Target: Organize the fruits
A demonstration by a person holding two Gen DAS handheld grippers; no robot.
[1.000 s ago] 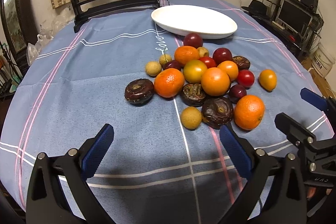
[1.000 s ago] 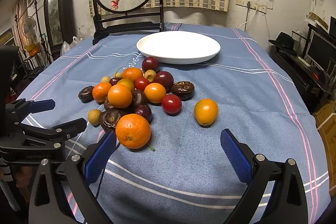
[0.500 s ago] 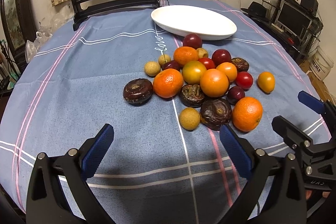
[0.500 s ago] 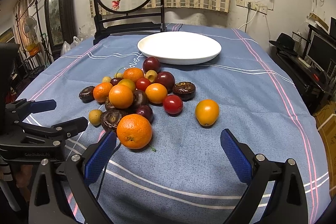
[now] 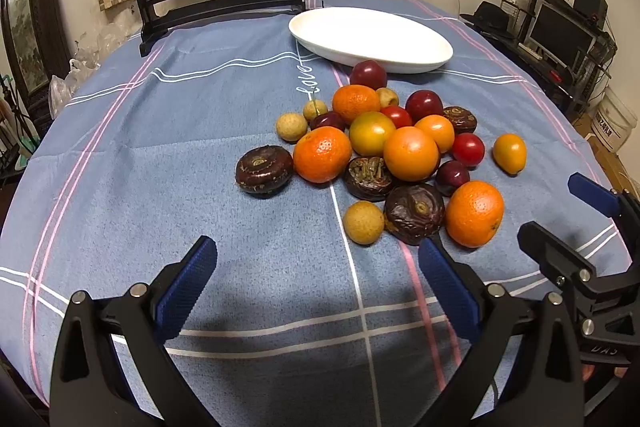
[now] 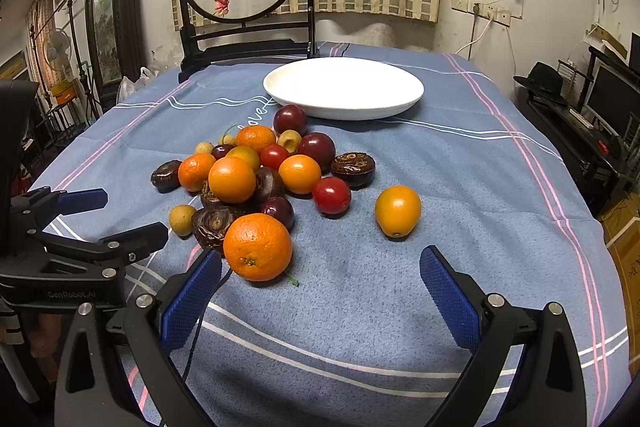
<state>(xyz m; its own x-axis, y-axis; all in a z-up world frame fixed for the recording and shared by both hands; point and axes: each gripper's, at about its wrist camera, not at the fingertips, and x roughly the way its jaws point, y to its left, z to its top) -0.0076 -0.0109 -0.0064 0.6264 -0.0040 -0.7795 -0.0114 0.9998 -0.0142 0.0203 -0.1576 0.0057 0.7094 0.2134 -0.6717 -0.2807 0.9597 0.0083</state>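
One wide blue striped tablecloth [image 6: 460, 195] carries a shallow white ceramic plate [image 6: 344, 89], bare, with the heap of mixed round fruits [image 6: 260, 175] just in front of it. Nearer than the plate, the left gripper [image 5: 318, 275] and right gripper [image 6: 320, 281] both hover with blue-padded fingers [image 6: 192, 295] spread wide, grasping nothing. The large orange citrus fruit [image 6: 258, 247], at the heap's edge farthest from the plate, lies just beside the right gripper's left pad.
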